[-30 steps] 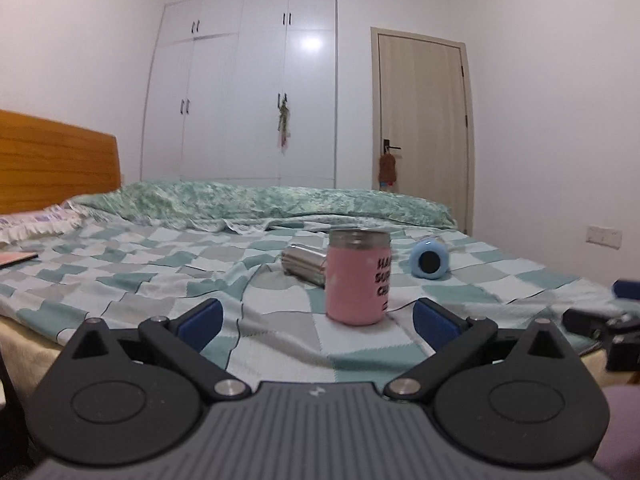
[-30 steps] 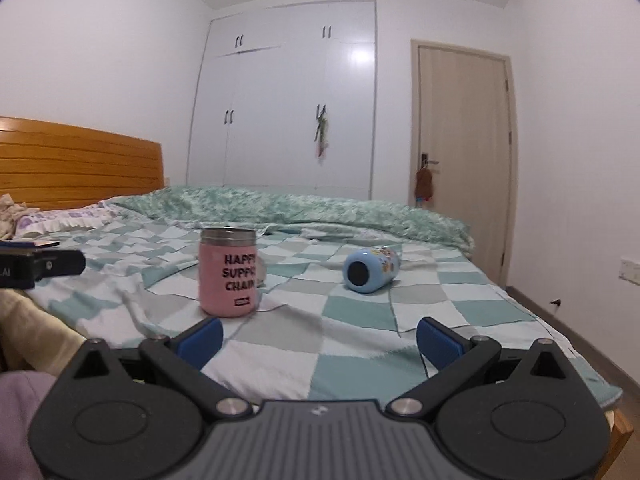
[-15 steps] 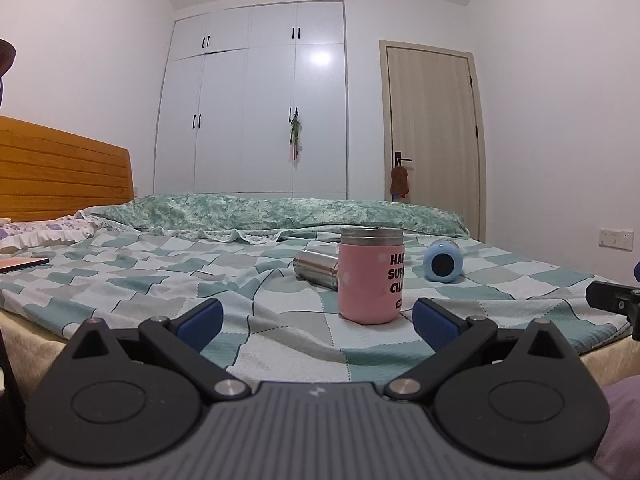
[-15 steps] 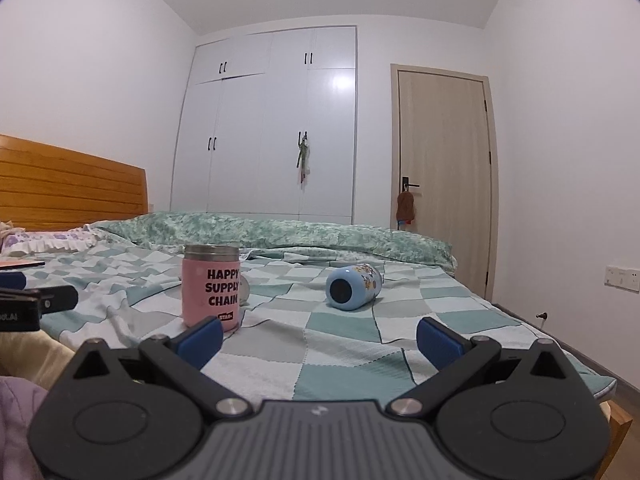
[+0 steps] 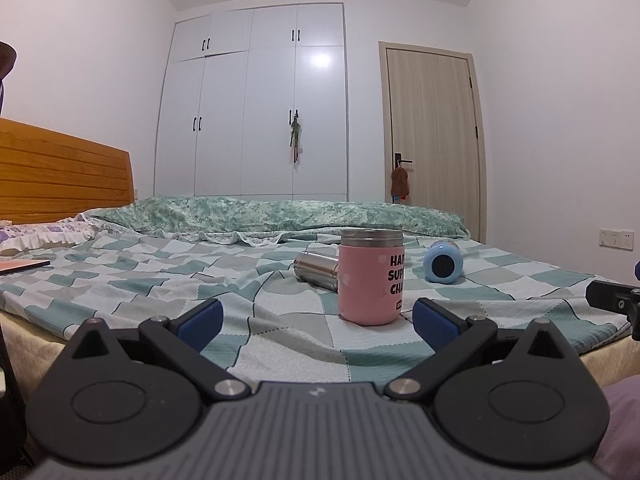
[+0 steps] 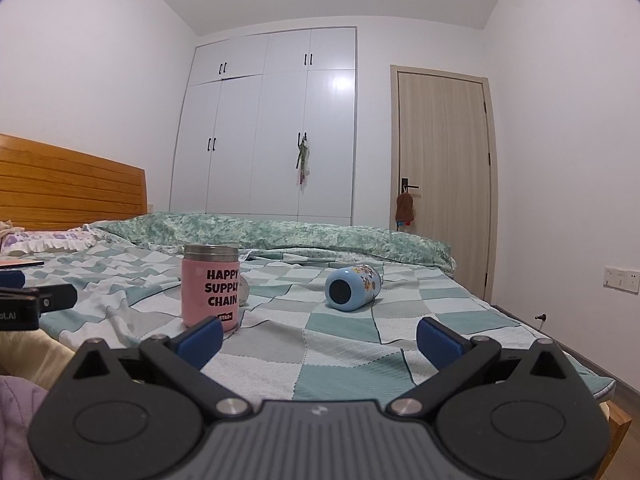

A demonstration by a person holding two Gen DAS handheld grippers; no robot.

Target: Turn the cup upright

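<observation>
Our left tongs and right tongs are both spread wide with nothing between the blue pads, hanging low at the near edge of the bed, short of the pink cup. Over the last second both cameras have levelled off: the wardrobe now rises much higher in each view and the bed has flattened toward the horizon, while the pink cup has kept its place on the checked blanket. We read that as the tongs pulling back and settling (not reaching in), which would fit a flip just finished or the next one not yet begun. The pink cup stands upright, its steel band at the top and its lettering "HAPPY SUPPLY CHAIN" the right way up in the right wrist view, so it seems to need nothing more. Just behind it, to its left in the left wrist view, a steel cup lies on its side, partly hidden by the pink body. To the right of the pink cup and a little farther back, a blue cup also lies on its side, one round end turned toward us and cartoon prints on its wall; whether that end is mouth or base we cannot tell. Either lying cup could be the next to right, and the soft blanket may let a round cup roll.
</observation>
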